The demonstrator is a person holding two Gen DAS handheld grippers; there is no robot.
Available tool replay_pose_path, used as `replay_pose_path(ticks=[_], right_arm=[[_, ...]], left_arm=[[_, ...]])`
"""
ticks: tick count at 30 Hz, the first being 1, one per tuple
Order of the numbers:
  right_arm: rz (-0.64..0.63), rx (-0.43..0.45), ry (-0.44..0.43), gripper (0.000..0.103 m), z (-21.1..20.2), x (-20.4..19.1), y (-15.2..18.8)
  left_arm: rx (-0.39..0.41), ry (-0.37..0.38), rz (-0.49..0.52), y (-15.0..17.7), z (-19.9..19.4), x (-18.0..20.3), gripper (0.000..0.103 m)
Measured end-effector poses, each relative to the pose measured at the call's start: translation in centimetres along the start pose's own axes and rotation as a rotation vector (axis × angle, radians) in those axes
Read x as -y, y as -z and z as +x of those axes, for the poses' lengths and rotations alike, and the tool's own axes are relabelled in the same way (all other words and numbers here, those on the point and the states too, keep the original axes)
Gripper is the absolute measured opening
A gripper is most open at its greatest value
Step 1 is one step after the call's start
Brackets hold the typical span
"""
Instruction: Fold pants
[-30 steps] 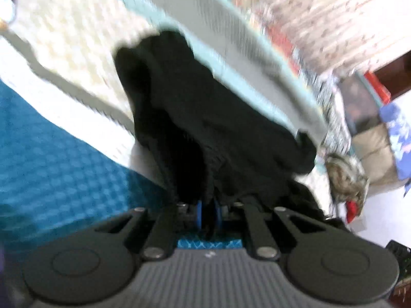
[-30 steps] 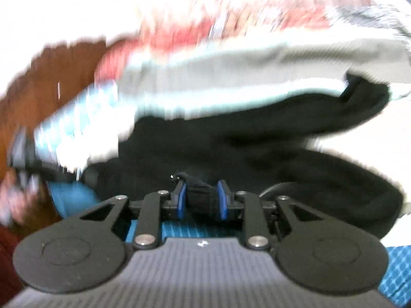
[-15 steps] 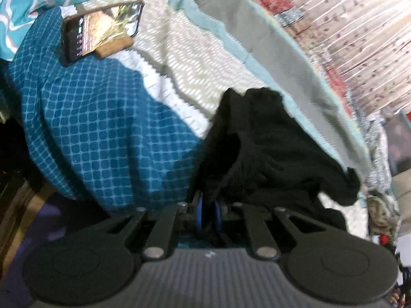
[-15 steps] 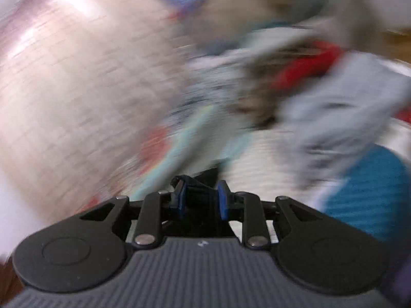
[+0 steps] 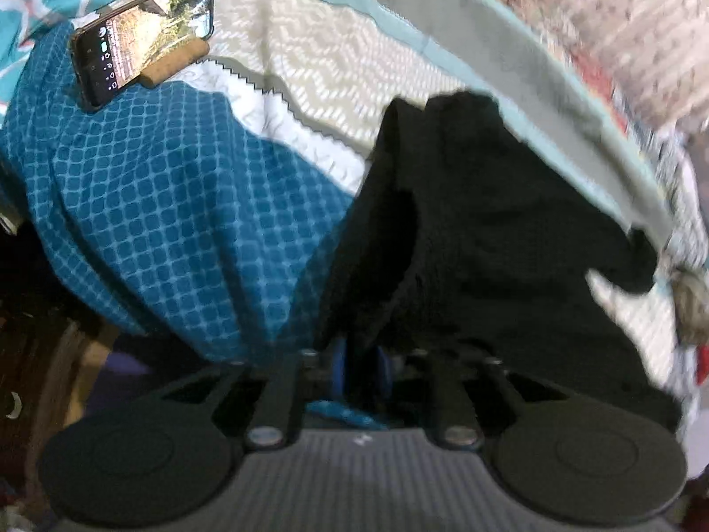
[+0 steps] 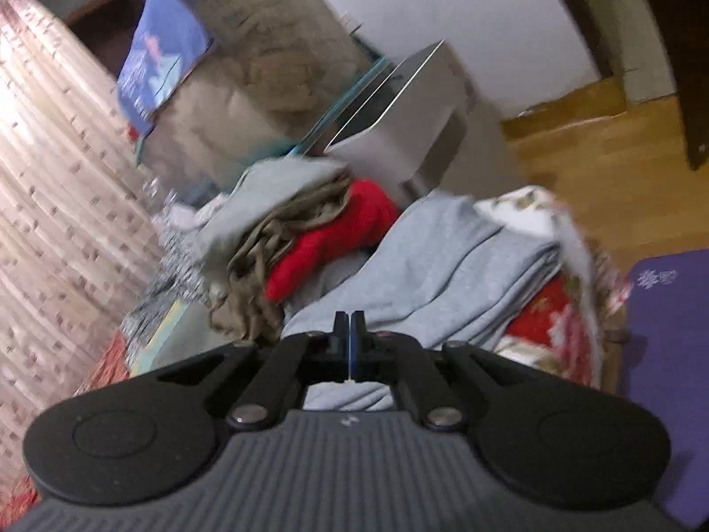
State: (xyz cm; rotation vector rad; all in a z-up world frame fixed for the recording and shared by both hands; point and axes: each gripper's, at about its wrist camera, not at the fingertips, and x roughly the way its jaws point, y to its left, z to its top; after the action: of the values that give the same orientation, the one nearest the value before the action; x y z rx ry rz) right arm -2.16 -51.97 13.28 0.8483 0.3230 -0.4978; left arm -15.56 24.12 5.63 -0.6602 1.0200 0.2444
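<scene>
The left gripper (image 5: 360, 370) sat nearest its camera, its blue pads a narrow way apart with black cloth between them; its jaws had just been opening, so the pinch on the black pants (image 5: 478, 239) looked, to my judgement, like a hold being let go, though whether the pads pressed the cloth I could not tell. The pants lay bunched in a dark heap from the pads outward across the bed, over the blue checked cover (image 5: 168, 221) and onto the pale zigzag-patterned sheet (image 5: 319, 66); one end reached toward the grey band (image 5: 465, 31) at the bed's far edge; probably they had been set there to lie flat for the next fold, which was not yet made. Farther off a phone (image 5: 146, 57) leaned, screen lit, on a small brown stand, likely propped so as to be watched while working.

The right gripper (image 6: 349, 346) was closed, pad to pad, with nothing between; it had just closed empty and pointed away from the pants, at a pile of other laundry: grey cloth (image 6: 443, 266) nearest, then olive and red cloth (image 6: 336, 230). Beyond stood what seemed a grey box (image 6: 399, 124); its contents were hidden.
</scene>
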Motion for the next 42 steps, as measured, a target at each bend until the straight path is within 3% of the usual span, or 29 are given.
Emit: replay_pose_path(ticks=[2,4,7,9,11,13,18,20,21,22,24,26,28,29,32,35,38,40,42], right_arm=[[-0.077,-0.012,-0.020,0.007,-0.7,-0.4,0.8],[-0.171,-0.043,-0.041,0.007,-0.4,-2.0,1.9],[-0.262,-0.100,-0.095,0.007,0.2,-4.4,4.4],[-0.299,-0.146,-0.135,0.007,0.5,-6.1,6.5],[-0.326,-0.200,-0.163,0.007,1.7,-8.0,8.1],[-0.366,-0.251,-0.185,0.007,2.9,-10.0,9.8],[-0.456,-0.352,-0.198,0.008,4.8,-13.5,13.3],[-0.485,-0.382,-0.203,0.008,5.7,-14.2,14.1],[-0.501,-0.397,-0.207,0.008,6.0,-14.2,14.4],[-0.513,-0.407,-0.203,0.008,6.3,-14.5,14.5],[-0.543,-0.427,-0.195,0.008,7.3,-14.6,14.6],[-0.570,-0.433,-0.186,0.008,8.4,-15.0,14.6],[-0.578,-0.432,-0.182,0.008,9.6,-15.5,14.5],[-0.576,-0.431,-0.186,0.008,10.1,-15.6,14.5],[-0.557,-0.445,-0.196,0.008,11.5,-16.0,15.2],[-0.564,-0.451,-0.196,0.008,12.1,-16.7,16.3],[-0.579,-0.453,-0.190,0.008,12.8,-17.6,16.3],[-0.594,-0.437,-0.199,0.008,13.4,-18.7,15.6],[-0.612,-0.414,-0.213,0.009,14.2,-20.3,15.0]], left_arm=[[0.035,-0.033,0.025,-0.2,-1.1,-0.3,0.030],[0.104,-0.017,0.008,-1.2,-3.2,-1.2,0.033],[0.227,-0.025,-0.011,-4.4,-5.4,-1.5,0.043],[0.263,-0.029,0.013,-6.7,-5.1,-0.3,0.050],[0.293,-0.024,0.082,-9.4,-3.4,1.6,0.063],[0.298,-0.030,0.139,-12.0,-0.2,3.4,0.087],[0.186,-0.006,0.121,-17.1,9.6,4.5,0.093],[0.127,0.002,0.095,-17.8,13.3,4.5,0.087],[0.112,-0.004,0.089,-17.7,14.3,4.6,0.069],[0.127,-0.025,0.122,-17.3,14.6,5.5,0.038],[0.182,-0.028,0.222,-16.6,13.1,7.4,0.011],[0.288,-0.036,0.227,-16.9,9.9,7.6,0.009],[0.448,-0.115,0.188,-17.8,6.5,5.9,0.009],[0.468,-0.124,0.144,-18.4,5.9,4.5,0.009],[0.375,-0.170,0.029,-19.3,8.0,1.7,0.010],[0.299,-0.359,0.068,-18.6,10.9,2.0,0.011],[0.285,-0.302,0.033,-17.8,10.9,1.4,0.019],[0.328,-0.292,0.018,-17.4,9.5,1.3,0.035],[0.377,-0.264,0.028,-17.9,8.2,1.8,0.040]])
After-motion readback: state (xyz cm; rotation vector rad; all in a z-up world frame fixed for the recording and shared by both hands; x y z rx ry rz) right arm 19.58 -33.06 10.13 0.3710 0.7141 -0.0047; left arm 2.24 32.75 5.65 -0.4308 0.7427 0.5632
